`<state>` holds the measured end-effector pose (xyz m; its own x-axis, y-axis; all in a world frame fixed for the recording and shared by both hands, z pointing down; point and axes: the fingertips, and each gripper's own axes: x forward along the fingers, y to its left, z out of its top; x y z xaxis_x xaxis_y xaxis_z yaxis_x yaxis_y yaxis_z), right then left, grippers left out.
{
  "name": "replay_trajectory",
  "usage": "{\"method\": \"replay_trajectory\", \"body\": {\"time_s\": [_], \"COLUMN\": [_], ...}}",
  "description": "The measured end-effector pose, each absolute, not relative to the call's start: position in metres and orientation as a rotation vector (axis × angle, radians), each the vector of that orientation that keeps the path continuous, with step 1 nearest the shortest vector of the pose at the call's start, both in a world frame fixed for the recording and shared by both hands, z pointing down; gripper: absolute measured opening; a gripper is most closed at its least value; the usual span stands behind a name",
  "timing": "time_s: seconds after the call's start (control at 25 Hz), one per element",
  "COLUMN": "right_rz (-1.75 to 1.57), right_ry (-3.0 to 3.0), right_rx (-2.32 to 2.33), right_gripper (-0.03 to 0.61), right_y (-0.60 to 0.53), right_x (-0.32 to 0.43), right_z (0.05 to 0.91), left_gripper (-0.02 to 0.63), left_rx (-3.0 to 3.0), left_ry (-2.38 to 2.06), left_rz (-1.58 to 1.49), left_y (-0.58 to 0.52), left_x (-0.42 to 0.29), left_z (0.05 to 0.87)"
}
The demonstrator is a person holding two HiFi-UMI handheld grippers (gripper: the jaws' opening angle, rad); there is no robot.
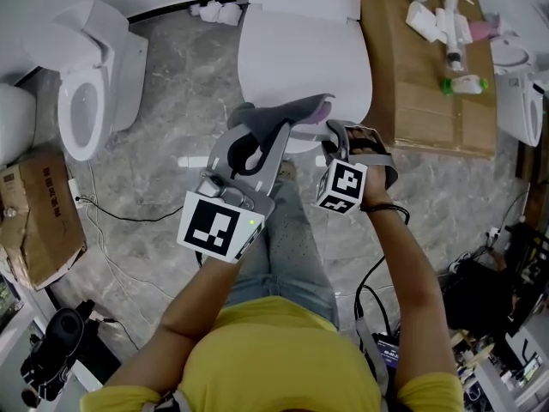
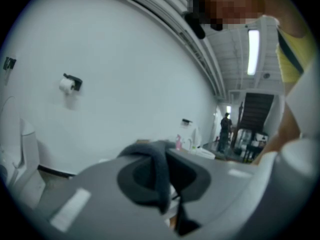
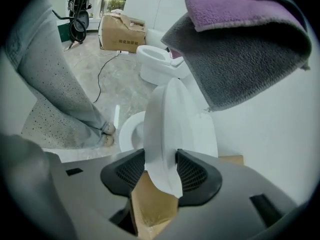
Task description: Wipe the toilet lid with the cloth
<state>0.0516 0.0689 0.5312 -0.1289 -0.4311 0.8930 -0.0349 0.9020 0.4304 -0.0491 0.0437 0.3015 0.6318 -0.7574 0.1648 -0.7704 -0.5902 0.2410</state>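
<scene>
The white toilet lid (image 1: 304, 50) fills the top middle of the head view. My right gripper (image 1: 332, 137) is shut on the lid's front edge. In the right gripper view the lid (image 3: 175, 129) stands tilted up between the jaws, with the seat (image 3: 127, 131) showing below it. My left gripper (image 1: 257, 134) is shut on a grey and purple cloth (image 1: 296, 110), held just above the lid's front edge. In the left gripper view the grey cloth (image 2: 157, 171) hangs folded between the jaws. The cloth (image 3: 240, 54) also hangs over the lid in the right gripper view.
A second toilet (image 1: 86, 88) stands at the left, with a cardboard box (image 1: 39, 221) and cables on the marble floor. A wooden board (image 1: 429, 84) with bottles lies right of the toilet. My legs (image 1: 287, 247) stand right in front of the bowl.
</scene>
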Motion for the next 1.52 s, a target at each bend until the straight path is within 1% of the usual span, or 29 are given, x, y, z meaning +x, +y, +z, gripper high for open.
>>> {"method": "replay_trajectory", "body": {"time_s": [0.2,0.28,0.68,0.88,1.2,1.52], "right_rz": [-0.313,-0.267,-0.159,-0.134,-0.066,0.091], "right_ry": [-1.689,-1.708,-1.727,-1.718,-1.699,-1.699], "right_rx": [0.313,0.303,0.233,0.156,0.062,0.073], "right_gripper": [0.206,0.188,0.166,0.170,0.183,0.186], "right_y": [0.091,0.098,0.126,0.141,0.147,0.150], "right_x": [0.048,0.048,0.046,0.044,0.045,0.042], "right_z": [0.565,0.581,0.660,0.694,0.723,0.752], "left_gripper": [0.018,0.018,0.018,0.018,0.018,0.018], "left_rx": [2.535,2.535,2.503,2.476,2.460,2.441], "left_ry": [-1.207,-1.198,-1.161,-1.151,-1.143,-1.135], "left_rz": [0.106,0.120,0.189,0.211,0.215,0.243], "left_y": [0.048,0.049,0.052,0.051,0.046,0.048], "left_x": [-0.045,-0.042,-0.031,-0.030,-0.024,-0.021], "left_z": [0.335,0.347,0.405,0.426,0.442,0.458]}}
